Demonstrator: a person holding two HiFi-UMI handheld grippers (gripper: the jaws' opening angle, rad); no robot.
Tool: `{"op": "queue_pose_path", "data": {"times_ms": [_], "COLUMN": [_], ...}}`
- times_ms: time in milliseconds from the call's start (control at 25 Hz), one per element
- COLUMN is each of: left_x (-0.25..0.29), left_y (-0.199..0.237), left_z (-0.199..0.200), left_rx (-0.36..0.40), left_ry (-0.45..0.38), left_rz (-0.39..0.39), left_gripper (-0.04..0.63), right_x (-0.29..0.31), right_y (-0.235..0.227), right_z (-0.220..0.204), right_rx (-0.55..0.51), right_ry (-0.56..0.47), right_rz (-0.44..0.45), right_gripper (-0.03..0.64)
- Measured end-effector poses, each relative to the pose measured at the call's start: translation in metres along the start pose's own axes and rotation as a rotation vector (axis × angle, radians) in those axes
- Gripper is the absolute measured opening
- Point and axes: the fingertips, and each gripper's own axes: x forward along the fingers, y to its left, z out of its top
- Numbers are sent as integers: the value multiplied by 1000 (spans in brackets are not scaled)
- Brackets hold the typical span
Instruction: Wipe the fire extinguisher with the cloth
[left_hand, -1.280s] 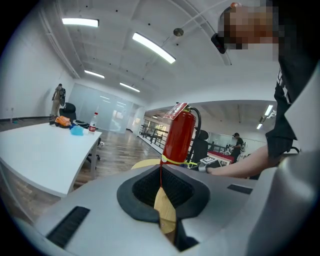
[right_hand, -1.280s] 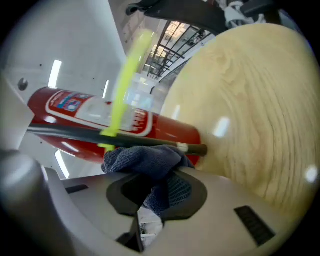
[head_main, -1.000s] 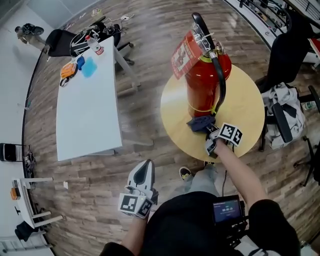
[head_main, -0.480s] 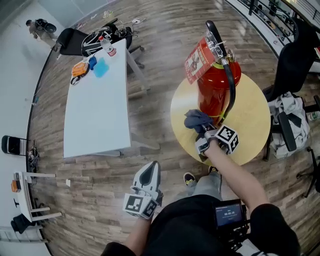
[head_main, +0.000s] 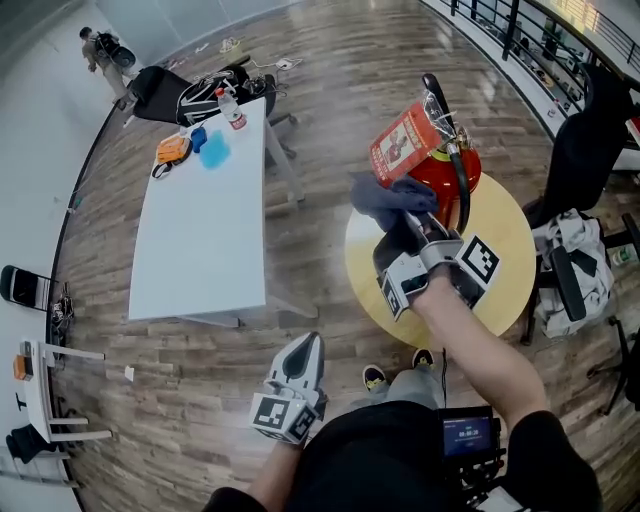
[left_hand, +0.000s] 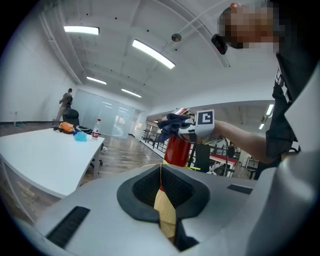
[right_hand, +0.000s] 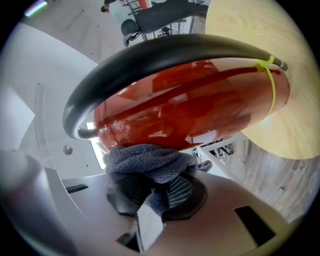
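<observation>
A red fire extinguisher (head_main: 447, 172) with a black hose and a red tag stands on the round yellow table (head_main: 505, 262). My right gripper (head_main: 402, 218) is shut on a dark grey-blue cloth (head_main: 388, 197), held against the upper left side of the cylinder beside the tag. In the right gripper view the bunched cloth (right_hand: 146, 161) presses on the red body (right_hand: 195, 110) under the black hose (right_hand: 150, 54), with my right gripper (right_hand: 156, 194) clamped on its fold. My left gripper (head_main: 300, 355) hangs low over the floor, shut and holding nothing; its view shows the jaws (left_hand: 161, 169) closed and the extinguisher (left_hand: 175, 149) ahead.
A long white table (head_main: 205, 230) stands to the left with an orange item, a blue item and a bottle at its far end. A black office chair (head_main: 585, 130) and a chair draped with a light garment (head_main: 575, 262) stand to the right. A person (head_main: 105, 48) stands far off.
My right gripper has carried the cloth up from the extinguisher's base to its upper side near the tag. The left gripper stays low and shut.
</observation>
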Motion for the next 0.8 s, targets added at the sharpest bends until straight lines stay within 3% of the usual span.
{"op": "queue_pose_path", "data": {"times_ms": [160,440,640,800], "left_x": [-2,-6,-16,-26], "left_y": [-1,3,10,21], "left_z": [0,0,-6,-13], "left_rx": [3,15,7,6], "left_ry": [-2,0,25,63], "left_rz": [-7,7,43,83], "left_gripper": [23,23,23,23], "right_x": [12,29,32,17], "right_y": [18,4,-47,-133], "right_z": [-4,-1,12,32], "right_rx": [-73,-259,-290,-305], "right_ry": [-36,-97,-135,-194], "right_rz": [19,-27,-121,-280], "right_gripper": [74,74,74,74]}}
